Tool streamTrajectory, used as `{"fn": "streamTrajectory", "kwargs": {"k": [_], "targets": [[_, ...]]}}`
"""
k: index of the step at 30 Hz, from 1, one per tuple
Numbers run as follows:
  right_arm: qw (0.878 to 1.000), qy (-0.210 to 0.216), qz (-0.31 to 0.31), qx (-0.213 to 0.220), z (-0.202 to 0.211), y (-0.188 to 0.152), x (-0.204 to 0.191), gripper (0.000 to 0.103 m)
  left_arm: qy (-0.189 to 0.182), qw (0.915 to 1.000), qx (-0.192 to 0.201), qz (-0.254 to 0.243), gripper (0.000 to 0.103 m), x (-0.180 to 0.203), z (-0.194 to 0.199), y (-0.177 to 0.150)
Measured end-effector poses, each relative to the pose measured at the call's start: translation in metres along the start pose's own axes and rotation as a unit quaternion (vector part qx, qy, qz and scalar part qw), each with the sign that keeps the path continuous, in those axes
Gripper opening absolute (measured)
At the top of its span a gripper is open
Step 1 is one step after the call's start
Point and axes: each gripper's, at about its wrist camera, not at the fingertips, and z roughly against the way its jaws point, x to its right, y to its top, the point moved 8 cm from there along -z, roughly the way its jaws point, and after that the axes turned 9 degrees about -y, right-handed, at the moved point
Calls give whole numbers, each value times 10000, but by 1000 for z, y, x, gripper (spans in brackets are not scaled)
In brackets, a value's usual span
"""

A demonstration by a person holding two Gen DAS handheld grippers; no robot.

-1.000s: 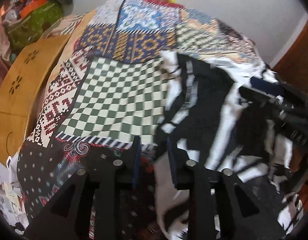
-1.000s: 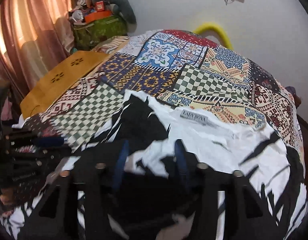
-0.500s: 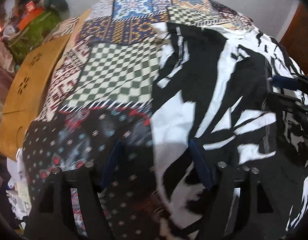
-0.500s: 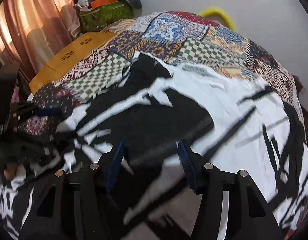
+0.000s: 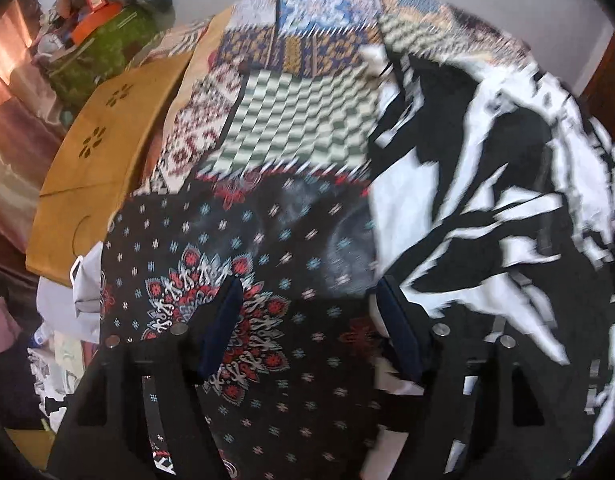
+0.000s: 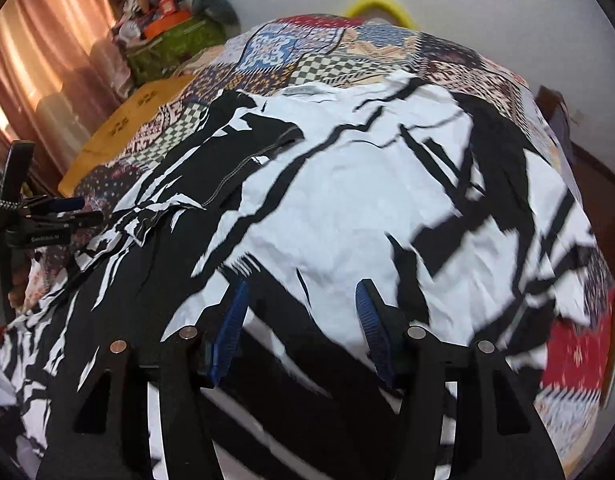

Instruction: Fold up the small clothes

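Directly beneath my right gripper [image 6: 299,312] lay the black-and-white garment [image 6: 347,200], spread flat, my jaws parted over it and pinching nothing. My left gripper [image 5: 307,312] stood wide apart too, empty, over the dark patterned bedspread [image 5: 247,240], with the garment's edge just beside its right finger. Farther off, past the checked patches, sat the wooden table [image 5: 107,140] and a green bag [image 6: 175,44].
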Motion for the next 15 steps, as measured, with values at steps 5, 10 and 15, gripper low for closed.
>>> {"fn": "streamTrajectory", "kwargs": {"k": [5, 10, 15], "targets": [[9999, -123, 53, -75, -2, -15, 0, 52, -520, 9978, 51, -400, 70, 50, 10, 8], [9996, -80, 162, -222, -8, -28, -3, 52, -78, 9950, -273, -955, 70, 80, -26, 4], [9992, -73, 251, -306, -13, -39, -6, 52, 670, 9942, -71, -835, 71, 62, -39, 13]]}}
